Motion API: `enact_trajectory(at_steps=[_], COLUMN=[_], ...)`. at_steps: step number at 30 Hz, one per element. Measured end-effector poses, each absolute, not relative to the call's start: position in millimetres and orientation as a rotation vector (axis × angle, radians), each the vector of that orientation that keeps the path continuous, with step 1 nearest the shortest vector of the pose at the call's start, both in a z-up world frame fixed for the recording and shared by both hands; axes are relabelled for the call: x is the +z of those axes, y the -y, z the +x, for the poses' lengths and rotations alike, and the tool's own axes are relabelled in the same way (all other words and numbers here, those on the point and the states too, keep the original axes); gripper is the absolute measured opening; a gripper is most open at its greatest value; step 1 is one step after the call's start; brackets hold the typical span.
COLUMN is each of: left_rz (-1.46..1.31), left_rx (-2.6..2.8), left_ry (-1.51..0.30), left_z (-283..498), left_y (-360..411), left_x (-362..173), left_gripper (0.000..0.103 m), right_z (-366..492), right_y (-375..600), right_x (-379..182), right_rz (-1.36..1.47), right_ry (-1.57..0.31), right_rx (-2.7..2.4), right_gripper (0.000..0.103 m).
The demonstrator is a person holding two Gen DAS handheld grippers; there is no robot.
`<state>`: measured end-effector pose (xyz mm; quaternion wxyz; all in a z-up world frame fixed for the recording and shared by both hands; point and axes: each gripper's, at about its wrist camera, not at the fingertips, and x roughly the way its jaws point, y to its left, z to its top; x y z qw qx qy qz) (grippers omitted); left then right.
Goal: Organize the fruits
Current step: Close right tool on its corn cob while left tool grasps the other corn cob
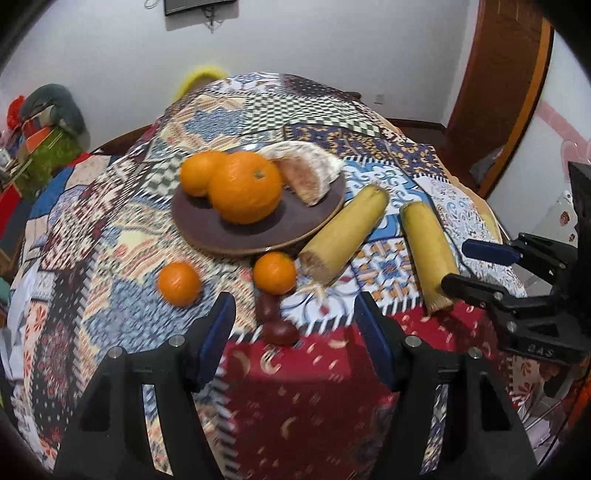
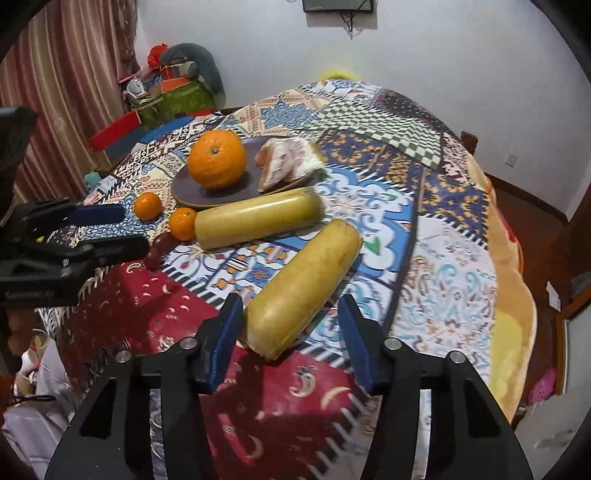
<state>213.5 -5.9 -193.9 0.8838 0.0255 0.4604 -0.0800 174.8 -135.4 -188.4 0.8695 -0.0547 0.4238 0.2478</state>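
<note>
Left wrist view: patchwork tablecloth (image 1: 110,229) covers the table, red patch nearest. Left gripper (image 1: 295,325) hovers over the near edge, jaws wide, nothing between them. Two dark red fruits (image 1: 275,321) lie just ahead between the fingers, then two small oranges (image 1: 275,272) on the cloth just in front of the brown plate (image 1: 207,225). Plate holds two big oranges (image 1: 244,186) touching, plus a pomelo wedge (image 1: 308,171). Two yellow stalk pieces lie right of the plate, the left stalk (image 1: 343,230) beside its rim.

Right wrist view: right gripper (image 2: 291,325) low over the cloth, jaws wide, either side of the near end of the right stalk (image 2: 303,284), not gripping it. Far back: white wall (image 2: 443,55), curtain (image 2: 66,92) on the left, clutter pile (image 2: 177,85), wall screen (image 2: 338,5). Wooden door (image 1: 498,85) at the right in the left wrist view.
</note>
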Motion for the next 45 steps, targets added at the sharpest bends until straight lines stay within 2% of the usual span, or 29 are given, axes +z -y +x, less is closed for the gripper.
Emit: enact_trajectory(at_steps=[3,7,13,20,24,27,34,41,45], left_rz=[0.056,0.073,0.104,0.123,0.129,0.122,0.117,0.185,0.183], left_rx=[-0.178,-0.195,-0.208,-0.204,-0.207,-0.235,-0.302,-0.254,-0.258], left_ry=[-0.964,-0.971,-0.983,-1.029,-1.04,-1.043,-1.052,-1.062,-1.081], left_z=[226,246,263,277,280,279,265,272,280], left_y=[13,21,30,35,39,44,51,59,56], left_x=[-196,-197,-202,-215,-218,-216,-209,-216,-220], left_gripper=[0.066,0.059,0.059,0.059,0.056,0.043,0.043,0.043,0.043], right_z=[182,191,200,206,204,201,193,196,199], right_y=[142,139,126,134,133,136,153,154,152], right_x=[-191,-198,-208,-213,-210,-207,-197,-199,-204], right_rz=[-0.075,-0.02,-0.026,0.026,0.005,-0.012,-0.038,-0.004,0.009], right_ry=[-0.896,-0.922,-0.926,-0.931,-0.917,-0.912,-0.887,-0.908,-0.92], right_rx=[0.512,0.533,0.542,0.546,0.534,0.528,0.496,0.498,0.507], right_gripper=[0.049,0.049,0.056,0.056,0.055,0.05,0.038,0.039,0.043])
